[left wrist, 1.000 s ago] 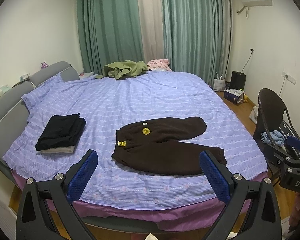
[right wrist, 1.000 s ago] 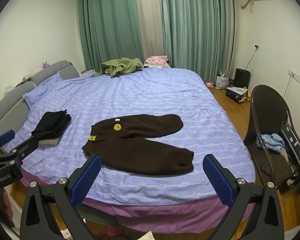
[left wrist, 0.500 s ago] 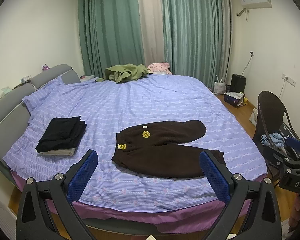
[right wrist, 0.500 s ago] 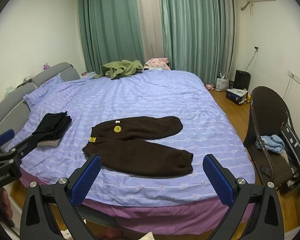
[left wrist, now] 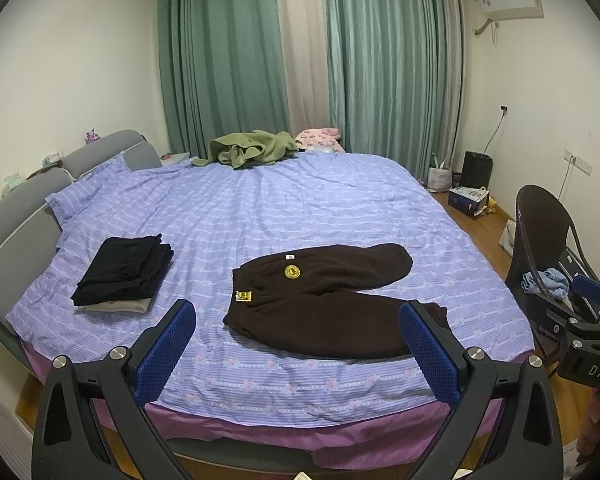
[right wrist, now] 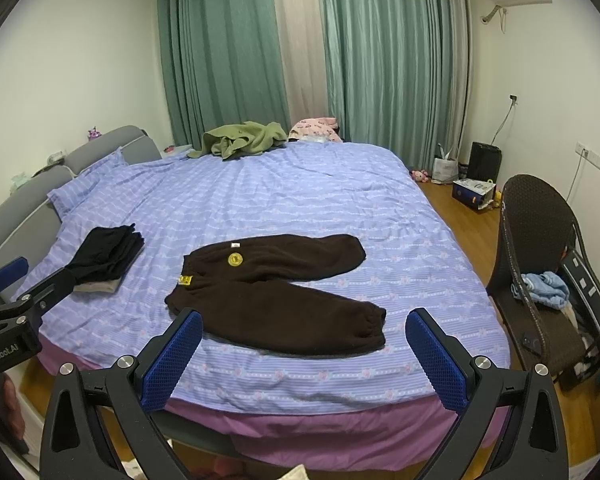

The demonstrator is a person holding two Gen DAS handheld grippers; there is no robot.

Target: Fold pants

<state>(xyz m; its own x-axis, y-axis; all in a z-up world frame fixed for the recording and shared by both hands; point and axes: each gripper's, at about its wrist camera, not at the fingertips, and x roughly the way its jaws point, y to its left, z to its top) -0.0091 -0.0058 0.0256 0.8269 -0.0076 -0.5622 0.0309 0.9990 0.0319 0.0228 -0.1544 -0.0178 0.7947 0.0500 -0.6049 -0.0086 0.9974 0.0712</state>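
We note the left gripper (left wrist: 298,344) held off the near edge of the bed (left wrist: 340,208), jaws spread wide and empty, its blue pads (left wrist: 166,354) level and aimed across the mattress; the right gripper (right wrist: 304,350) is held the same way, released, nothing between its pads (right wrist: 436,364). Just beyond both, the dark brown pants (left wrist: 320,304) lie flat on the striped purple sheet near the bed's front edge, unfolded. Their long axis runs left to right: waistband toward the headboard (left wrist: 16,208) side at left, the two legs pointing right and splayed apart in a V. A yellow round patch (left wrist: 292,271) faces up near the waist. We see the near cuff whole only in the right wrist view; in the left wrist view a pad covers part of it. To the left, apart from the pants, sits a folded black stack (left wrist: 122,270). The right view also shows more of the wicker chair (right wrist: 540,248). Farther back lie a green garment (left wrist: 252,148) and teal curtains (left wrist: 228,60).
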